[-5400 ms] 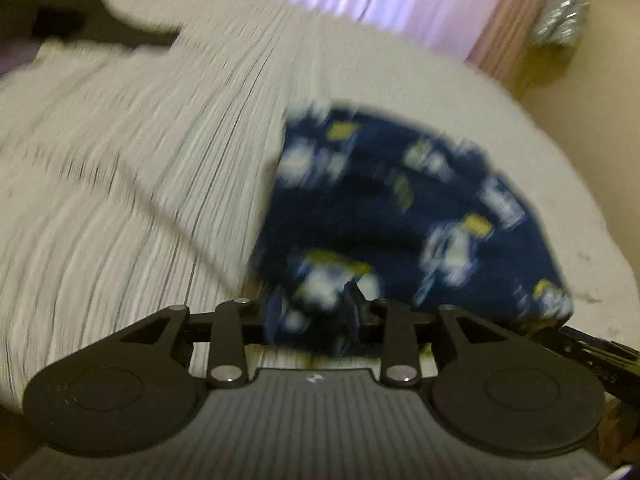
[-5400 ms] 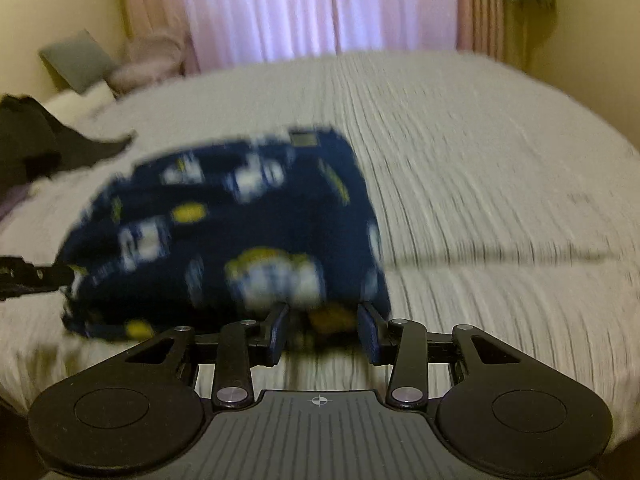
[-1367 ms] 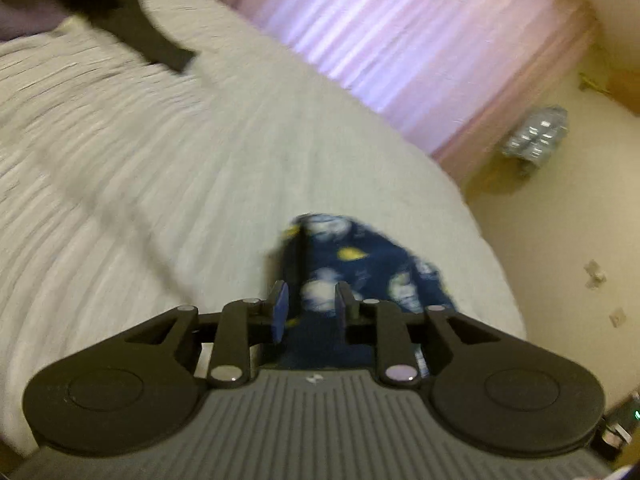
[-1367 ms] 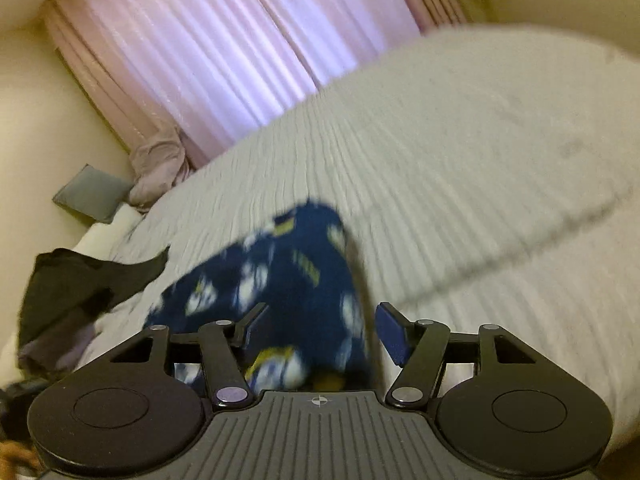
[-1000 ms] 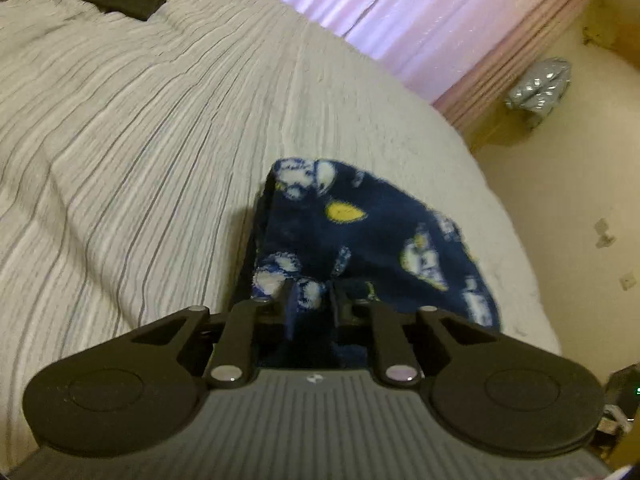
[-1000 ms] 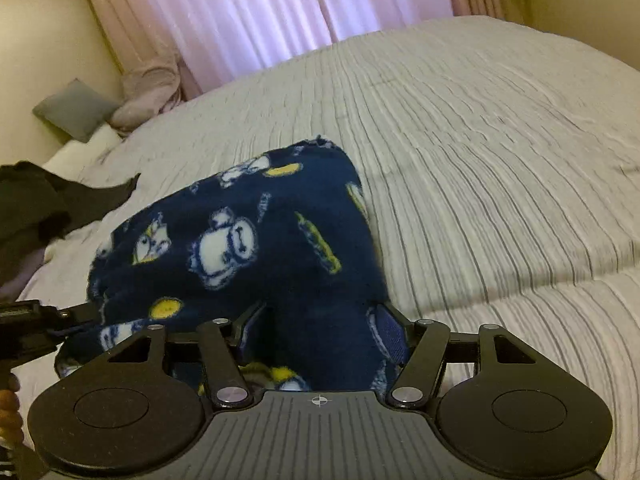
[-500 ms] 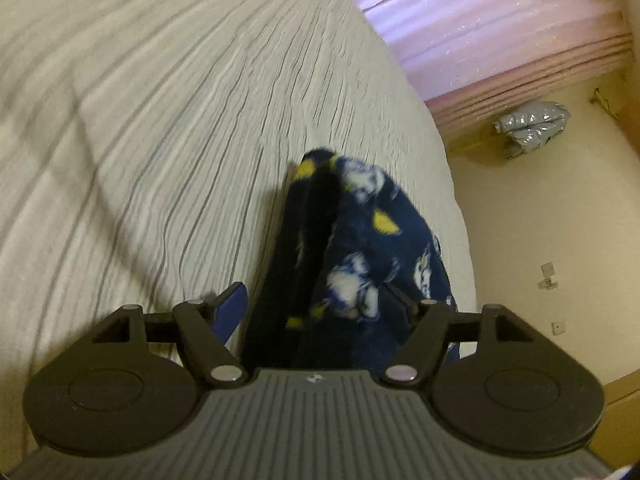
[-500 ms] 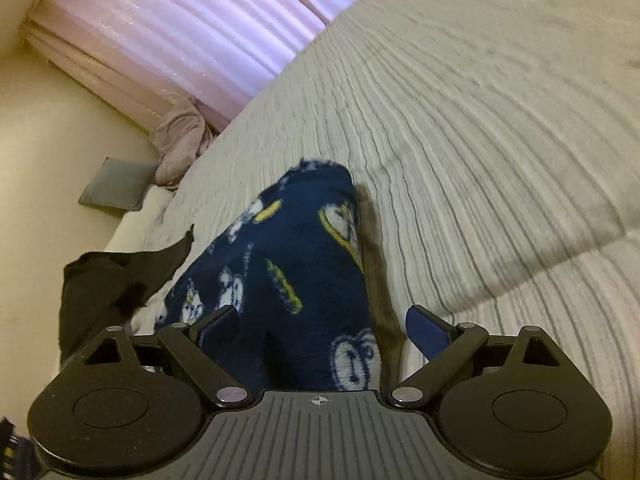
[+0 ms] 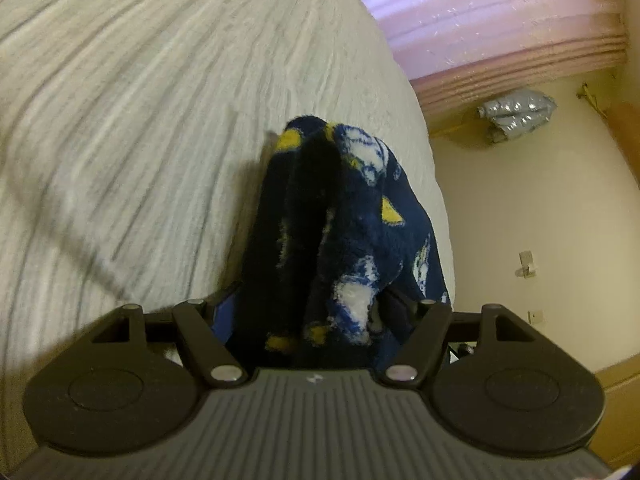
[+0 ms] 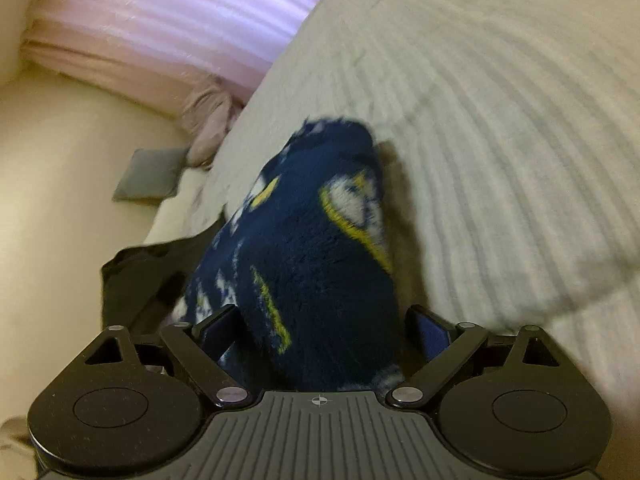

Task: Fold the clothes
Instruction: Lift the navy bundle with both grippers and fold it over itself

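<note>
One folded navy fleece garment [image 9: 340, 216], fuzzy with white-and-yellow prints, on a ribbed grey-white bedspread [image 9: 140, 120], at 12 o'clock between the spread-apart jaws of two grippers, left gripper [image 9: 308, 312] and right gripper [image 10: 324, 332]; one black garment [image 10: 136, 280] at 9 o'clock.

Bedspread [image 9: 120, 120] motion-blurred both views; folded fleece [image 10: 312, 248] hides dark garment [image 10: 136, 280] partly, blocks gripper fingertips.
</note>
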